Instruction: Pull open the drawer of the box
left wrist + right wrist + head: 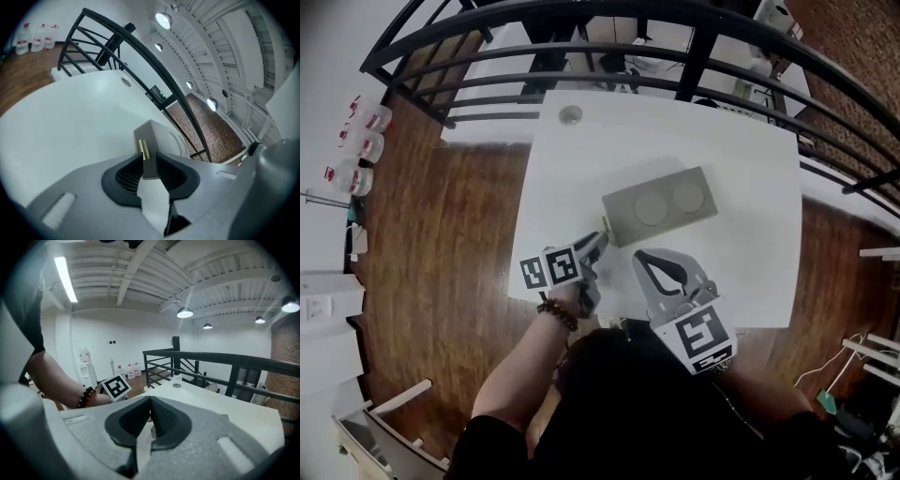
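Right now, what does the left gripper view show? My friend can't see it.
The left gripper, jaws apart, points at the end of a grey box with a small yellow tab on it. The box sits on a white table, with a black railing behind.

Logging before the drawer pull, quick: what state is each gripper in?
Left gripper: open, jaws apart just short of the grey box's yellow tab, nothing gripped.
Right gripper: shut, empty.
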`<action>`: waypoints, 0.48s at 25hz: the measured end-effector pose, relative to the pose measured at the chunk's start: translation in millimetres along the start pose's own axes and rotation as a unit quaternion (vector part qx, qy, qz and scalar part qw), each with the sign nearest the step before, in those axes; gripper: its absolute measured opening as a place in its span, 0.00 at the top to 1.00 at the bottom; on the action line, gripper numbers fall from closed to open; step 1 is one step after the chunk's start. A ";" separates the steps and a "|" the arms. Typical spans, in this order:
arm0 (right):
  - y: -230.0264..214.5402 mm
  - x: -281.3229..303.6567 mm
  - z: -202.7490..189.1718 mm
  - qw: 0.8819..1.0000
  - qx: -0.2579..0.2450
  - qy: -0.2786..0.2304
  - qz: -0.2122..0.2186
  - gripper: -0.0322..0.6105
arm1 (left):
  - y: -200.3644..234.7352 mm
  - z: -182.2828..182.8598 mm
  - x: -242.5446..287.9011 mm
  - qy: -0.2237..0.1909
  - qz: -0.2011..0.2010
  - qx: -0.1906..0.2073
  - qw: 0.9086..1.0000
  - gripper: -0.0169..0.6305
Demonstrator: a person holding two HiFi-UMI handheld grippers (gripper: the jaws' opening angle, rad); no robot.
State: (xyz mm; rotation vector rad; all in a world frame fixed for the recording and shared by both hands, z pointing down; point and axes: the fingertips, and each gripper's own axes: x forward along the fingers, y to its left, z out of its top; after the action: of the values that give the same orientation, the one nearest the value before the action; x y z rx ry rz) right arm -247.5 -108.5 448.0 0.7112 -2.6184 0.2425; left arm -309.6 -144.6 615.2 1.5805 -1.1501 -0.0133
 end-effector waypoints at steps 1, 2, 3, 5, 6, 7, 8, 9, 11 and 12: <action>-0.3 2.6 -3.6 1.000 0.002 0.003 0.006 0.96 | 3.2 -0.5 4.2 0.001 -0.006 -0.014 1.000 0.81; -0.3 4.9 -7.4 1.000 0.005 0.006 0.011 0.96 | 5.7 -1.1 7.7 0.002 -0.014 -0.029 0.999 0.81; -0.3 6.9 -11.0 1.000 0.007 0.009 0.015 0.96 | 7.9 -1.7 10.5 0.002 -0.024 -0.043 0.999 0.80; -1.2 10.6 -16.8 1.000 0.011 0.017 0.017 0.96 | 12.3 -3.1 14.3 0.004 -0.043 -0.068 0.997 0.79; -1.8 12.2 -19.3 1.000 0.013 0.020 0.016 0.96 | 14.7 -4.4 16.1 0.007 -0.050 -0.077 0.996 0.79; -2.4 13.1 -21.8 1.000 0.016 0.022 0.013 0.96 | 16.4 -6.5 17.7 0.011 -0.058 -0.083 0.995 0.79; -2.9 13.2 -24.4 0.999 0.019 0.024 0.010 0.96 | 16.9 -9.1 18.7 0.014 -0.066 -0.088 0.994 0.80; -3.3 13.2 -26.9 0.999 0.021 0.027 0.006 0.96 | 16.2 -11.3 19.0 0.016 -0.075 -0.093 0.993 0.80; -5.6 16.6 -29.0 0.999 0.027 0.030 -0.005 0.96 | 15.2 -10.2 19.4 0.017 -0.094 -0.102 0.990 0.82; -7.0 20.0 -28.5 0.999 0.030 0.031 -0.012 0.96 | 15.9 -7.7 19.7 0.018 -0.103 -0.106 0.989 0.82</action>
State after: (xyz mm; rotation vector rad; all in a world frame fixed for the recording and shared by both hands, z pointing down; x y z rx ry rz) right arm -249.7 -115.7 482.7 0.7414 -2.5514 0.3327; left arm -305.2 -150.3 640.7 1.4962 -0.9215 -0.2345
